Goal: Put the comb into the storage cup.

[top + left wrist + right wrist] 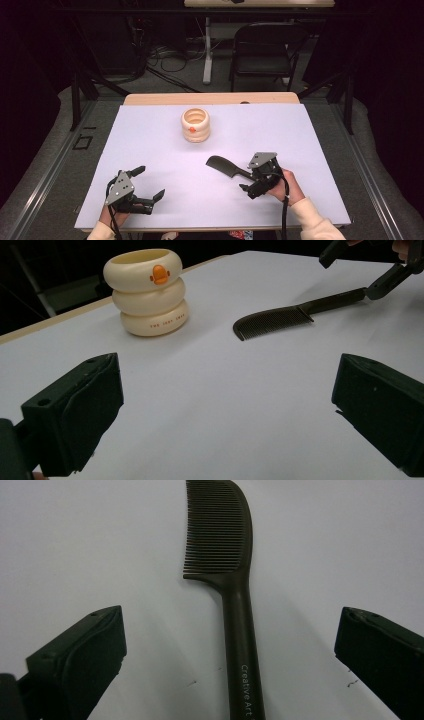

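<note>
Two spread fingers of the right gripper [230, 655] flank the comb [235, 580] handle at lower centre frame, untouched; left gripper [145, 187] open, lower left.

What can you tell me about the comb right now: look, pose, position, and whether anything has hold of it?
The comb is dark, plastic-looking, with fine teeth along one edge of a curved head and a long straight handle printed "Creative Art". It lies flat on the white table, head pointing toward the cream ringed cup but well apart from it. Its handle runs between the open jaws of the right gripper, which straddle it without clamping. Nothing else touches it.
</note>
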